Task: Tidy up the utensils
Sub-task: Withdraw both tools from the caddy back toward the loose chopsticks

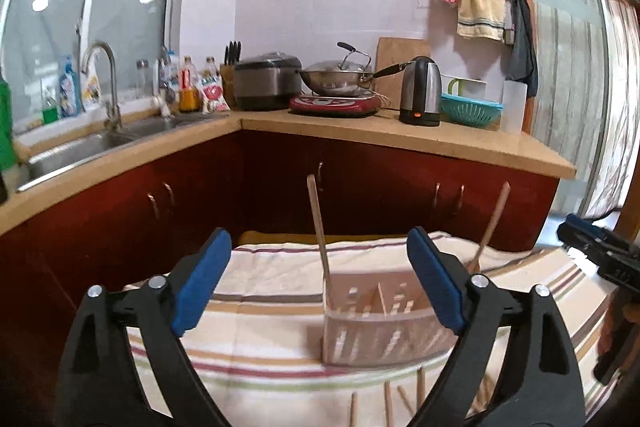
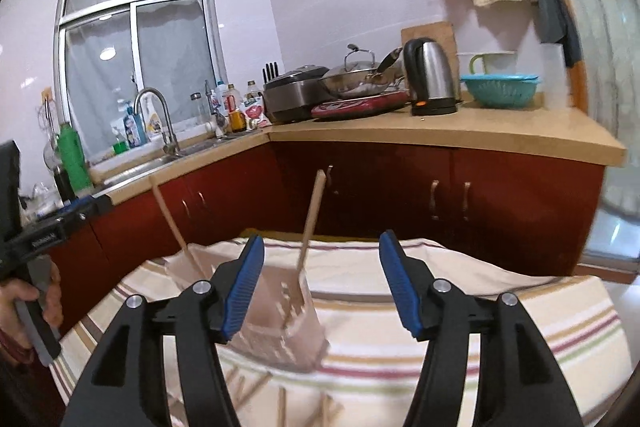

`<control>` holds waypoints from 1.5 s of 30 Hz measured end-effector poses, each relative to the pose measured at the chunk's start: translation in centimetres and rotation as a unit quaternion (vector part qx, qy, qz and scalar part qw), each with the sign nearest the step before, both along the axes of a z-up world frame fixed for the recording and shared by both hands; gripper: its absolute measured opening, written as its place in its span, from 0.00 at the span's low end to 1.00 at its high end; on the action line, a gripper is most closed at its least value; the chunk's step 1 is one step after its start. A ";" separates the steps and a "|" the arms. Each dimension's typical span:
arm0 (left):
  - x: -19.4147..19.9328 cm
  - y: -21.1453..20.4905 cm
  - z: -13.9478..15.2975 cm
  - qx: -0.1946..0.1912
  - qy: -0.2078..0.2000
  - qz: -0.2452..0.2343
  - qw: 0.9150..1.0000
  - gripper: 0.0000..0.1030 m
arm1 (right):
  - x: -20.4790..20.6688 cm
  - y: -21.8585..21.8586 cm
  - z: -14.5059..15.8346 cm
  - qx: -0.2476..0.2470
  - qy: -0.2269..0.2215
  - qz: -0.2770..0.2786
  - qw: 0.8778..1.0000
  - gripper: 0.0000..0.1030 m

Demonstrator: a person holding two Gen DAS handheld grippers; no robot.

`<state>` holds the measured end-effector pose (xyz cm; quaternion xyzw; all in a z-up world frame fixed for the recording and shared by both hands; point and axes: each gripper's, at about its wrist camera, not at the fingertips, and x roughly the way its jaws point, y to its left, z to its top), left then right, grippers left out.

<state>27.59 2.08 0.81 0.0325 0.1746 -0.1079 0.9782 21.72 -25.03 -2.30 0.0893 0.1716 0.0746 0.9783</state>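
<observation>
Chopsticks (image 1: 320, 223) are the job: two stand tilted in the clear slotted holder (image 1: 384, 323) on the striped cloth (image 1: 260, 367), one at each end, while about five more lie loose on the cloth just in front. Both the left gripper (image 1: 320, 283) and right gripper (image 2: 322, 283) hang wide and empty, so a placing step looks finished. Next comes dropping low to pinch one loose stick.

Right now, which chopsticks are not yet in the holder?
The loose chopsticks lying flat on the striped cloth in front of the translucent holder; two others stand upright inside it.
</observation>
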 end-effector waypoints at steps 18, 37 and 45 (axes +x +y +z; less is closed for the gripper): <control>-13.9 1.8 -10.1 0.044 0.043 0.039 0.997 0.87 | -14.4 1.3 -9.4 -0.089 0.016 -0.039 0.995 0.54; -19.0 3.5 -18.9 0.035 0.133 0.066 0.988 0.79 | -18.2 2.5 -18.1 -0.086 0.105 0.004 0.991 0.26; -19.0 3.4 -19.9 0.037 0.148 0.062 0.986 0.74 | -18.5 2.7 -18.3 -0.085 0.100 0.020 0.991 0.06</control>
